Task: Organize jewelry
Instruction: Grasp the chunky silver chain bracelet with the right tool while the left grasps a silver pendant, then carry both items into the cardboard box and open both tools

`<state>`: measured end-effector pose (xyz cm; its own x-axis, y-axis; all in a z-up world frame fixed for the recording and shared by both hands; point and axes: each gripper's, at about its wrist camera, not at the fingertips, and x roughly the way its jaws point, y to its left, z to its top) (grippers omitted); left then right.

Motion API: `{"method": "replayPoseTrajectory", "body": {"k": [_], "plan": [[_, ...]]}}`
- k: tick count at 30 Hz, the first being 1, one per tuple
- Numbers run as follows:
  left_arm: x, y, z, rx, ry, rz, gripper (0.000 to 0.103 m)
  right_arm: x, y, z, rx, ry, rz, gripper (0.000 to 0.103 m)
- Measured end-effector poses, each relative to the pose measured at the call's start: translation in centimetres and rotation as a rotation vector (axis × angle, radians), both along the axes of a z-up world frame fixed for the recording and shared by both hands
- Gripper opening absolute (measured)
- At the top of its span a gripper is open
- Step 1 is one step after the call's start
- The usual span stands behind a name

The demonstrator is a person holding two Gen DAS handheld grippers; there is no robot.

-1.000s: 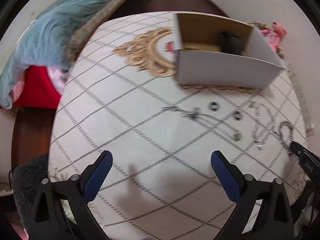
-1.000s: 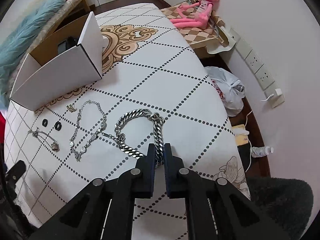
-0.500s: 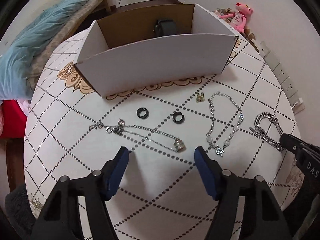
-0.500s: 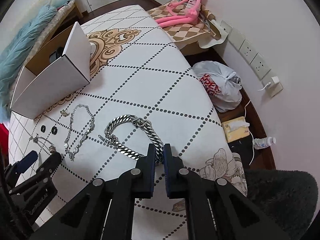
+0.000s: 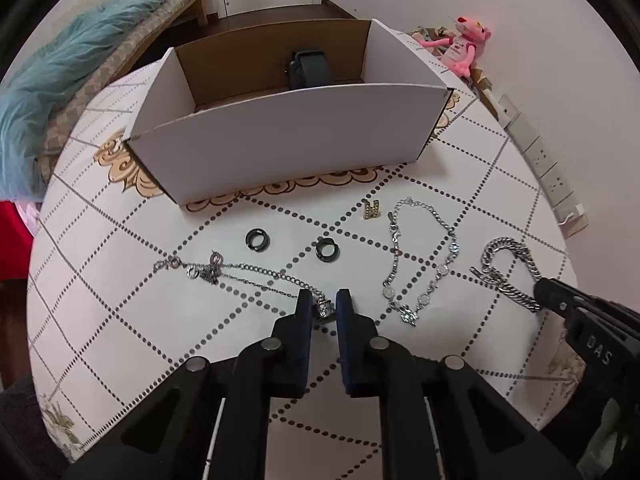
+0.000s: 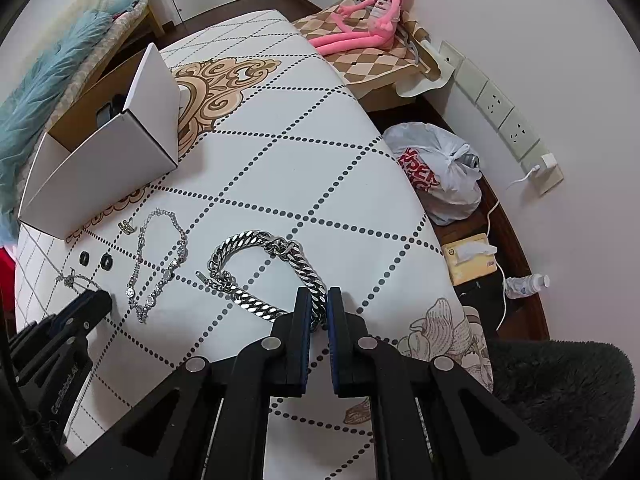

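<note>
My left gripper [image 5: 324, 304] pinches the thin necklace [image 5: 248, 274] by its pendant; my right gripper [image 6: 318, 306] clamps the heavy chain bracelet [image 6: 256, 276]. Two black rings [image 5: 257, 239], a crystal bracelet [image 5: 424, 256] and a white box [image 5: 288, 136] lie ahead.

Polished metal curb-link bracelet [image 6: 272, 280], matt white cardboard box [image 5: 288, 136], smooth printed tablecloth [image 6: 288, 152], glossy black rings [image 5: 257, 239].

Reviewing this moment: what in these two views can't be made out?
- Box contents: near wall hides the floor, left view; only a dark object shows.
- Gold charm: too small to identify.
- Thick chain: fingers hide the gripped links, right view.
</note>
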<state>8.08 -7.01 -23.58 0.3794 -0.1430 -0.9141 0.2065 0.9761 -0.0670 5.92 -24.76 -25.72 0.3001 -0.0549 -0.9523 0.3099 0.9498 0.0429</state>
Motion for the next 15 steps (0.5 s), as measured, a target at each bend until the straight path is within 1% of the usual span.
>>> {"method": "replayPoseTrajectory", "body": {"k": [5, 9, 12, 15], "plan": [[-1.4, 1.9, 1.8, -0.044, -0.011, 0.010, 0.009, -0.4, 0.0, 0.7, 0.035, -0.020, -0.002, 0.008], [-2.3, 4.6, 4.1, -0.086, -0.020, 0.033, 0.009, -0.7, 0.5, 2.1, 0.076, -0.058, 0.017, 0.008], [-2.8, 6.3, 5.3, -0.123, -0.008, 0.046, 0.009, -0.6, 1.0, 3.3, 0.120, -0.085, 0.034, 0.008], [-2.8, 7.7, 6.9, -0.156, -0.016, 0.058, 0.009, -0.2, 1.7, 4.5, 0.162, -0.108, 0.052, 0.008]]}}
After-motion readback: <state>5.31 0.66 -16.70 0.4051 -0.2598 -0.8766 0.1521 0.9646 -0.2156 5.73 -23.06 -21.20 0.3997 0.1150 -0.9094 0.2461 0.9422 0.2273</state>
